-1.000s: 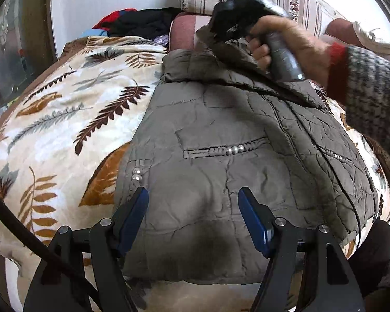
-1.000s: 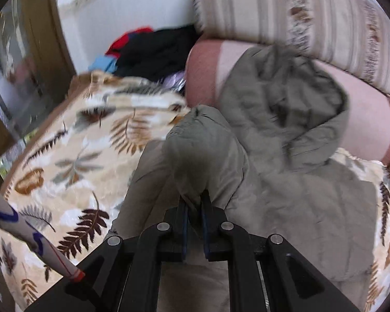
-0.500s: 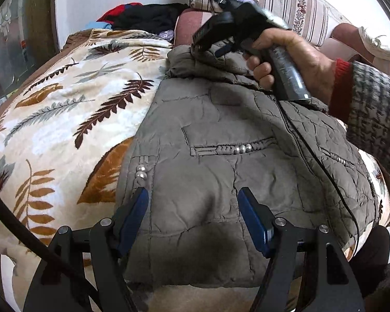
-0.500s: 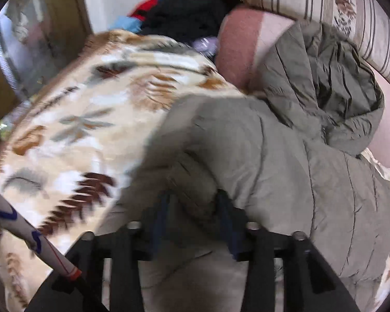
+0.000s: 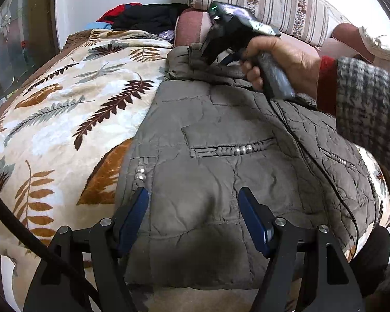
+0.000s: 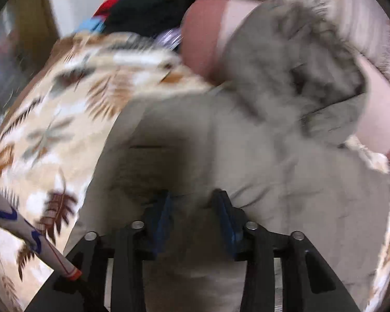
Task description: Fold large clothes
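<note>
I am looking at an olive quilted jacket (image 5: pixel 221 161) lying flat across a leaf-patterned blanket (image 5: pixel 64 109), filling the centre and right of the left wrist view. My left gripper (image 5: pixel 193 208) is hovering at the bottom centre over the jacket's hem with its jaws standing wide and gripping nothing. My right gripper (image 5: pixel 208 59), carried by the right hand (image 5: pixel 278 59), is pressing its tip into the folded shoulder edge at the upper centre. In the blurred right wrist view its jaws are closing with jacket fabric bulging between them, though I cannot tell whether the pads (image 6: pixel 163 215) are pinching it. The hood (image 6: pixel 299 72) is lying against a pink cushion (image 6: pixel 205 31) at the upper right.
</note>
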